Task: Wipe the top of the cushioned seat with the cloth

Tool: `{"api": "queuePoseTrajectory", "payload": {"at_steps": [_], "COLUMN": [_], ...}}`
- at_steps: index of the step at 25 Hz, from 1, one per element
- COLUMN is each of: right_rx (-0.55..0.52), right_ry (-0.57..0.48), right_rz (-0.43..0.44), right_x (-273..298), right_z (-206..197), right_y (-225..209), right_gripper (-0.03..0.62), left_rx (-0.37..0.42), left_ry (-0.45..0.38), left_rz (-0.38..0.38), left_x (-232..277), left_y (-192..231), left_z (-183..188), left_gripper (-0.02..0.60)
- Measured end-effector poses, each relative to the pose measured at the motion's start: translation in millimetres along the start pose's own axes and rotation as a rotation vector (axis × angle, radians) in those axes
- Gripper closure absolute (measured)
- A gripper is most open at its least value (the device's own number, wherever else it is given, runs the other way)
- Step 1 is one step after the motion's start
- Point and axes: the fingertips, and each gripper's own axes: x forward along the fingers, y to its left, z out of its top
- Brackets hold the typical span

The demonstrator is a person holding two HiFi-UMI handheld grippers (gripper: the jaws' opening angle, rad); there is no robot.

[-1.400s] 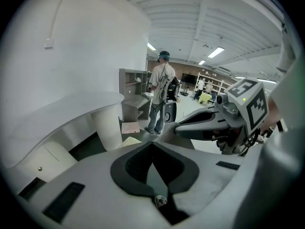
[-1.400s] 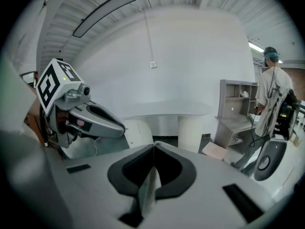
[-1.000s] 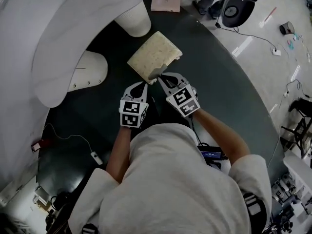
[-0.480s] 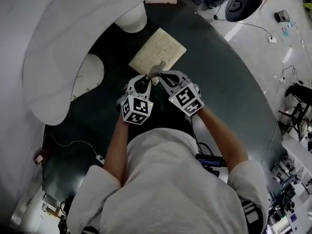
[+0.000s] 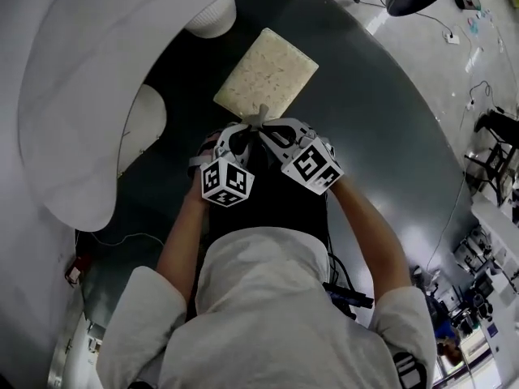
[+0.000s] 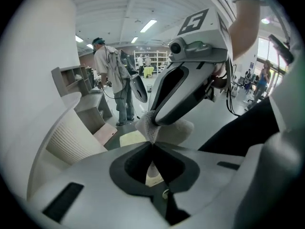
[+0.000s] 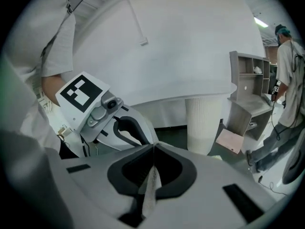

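We look down over a person's shoulders at 2 hand-held grippers side by side. The left gripper (image 5: 248, 128) and the right gripper (image 5: 266, 128) point away from the person with their tips almost touching. Both pinch the near corner of a pale yellow, square, nubbly cloth (image 5: 268, 73). In each gripper view we see the jaws pressed together with a strip of cloth caught between them. The cloth spreads out flat beyond the tips, over a dark grey round floor mat (image 5: 365, 96); we cannot tell whether it rests on the mat. The cloth sits just beside the curved edge of a large white padded seat (image 5: 81, 96), apart from it. The seat stands on white ribbed cylindrical legs (image 5: 212, 19). In the left gripper view a person (image 6: 112, 75) stands beside a grey shelf unit (image 6: 71, 80).
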Motion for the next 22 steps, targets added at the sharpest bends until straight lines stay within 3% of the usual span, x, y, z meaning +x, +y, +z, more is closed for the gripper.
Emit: {"api": "queuePoseTrajectory", "payload": {"at_steps": [3, 6, 9, 13, 17, 22], "right_rx": [-0.047, -0.047, 0.007, 0.042, 0.045, 0.090], "right_ry": [0.069, 0.067, 0.021, 0.016, 0.090, 0.123], "right_rz": [0.008, 0.002, -0.006, -0.015, -0.033, -0.031], "right_x": [27, 52, 71, 99, 122, 136], "right_z": [-21, -37, -50, -72, -114, -150], "right_y": [1, -10, -23, -47, -68, -70], "right_gripper": [0.577, 0.576, 0.576, 0.574, 0.576, 0.585], "left_rx": [-0.026, -0.155, -0.278, -0.383, -0.397, -0.435], "left_ry": [0.031, 0.056, 0.076, 0.126, 0.222, 0.304], "left_rz": [-0.030, -0.029, 0.001, 0.075, 0.144, 0.169], "left_x": [14, 37, 56, 78, 108, 144], "left_y": [4, 19, 37, 69, 94, 117], "left_z": [-27, -55, -85, -132, -187, -238], "left_gripper": [0.555, 0.555, 0.555, 0.555, 0.555, 0.555]}}
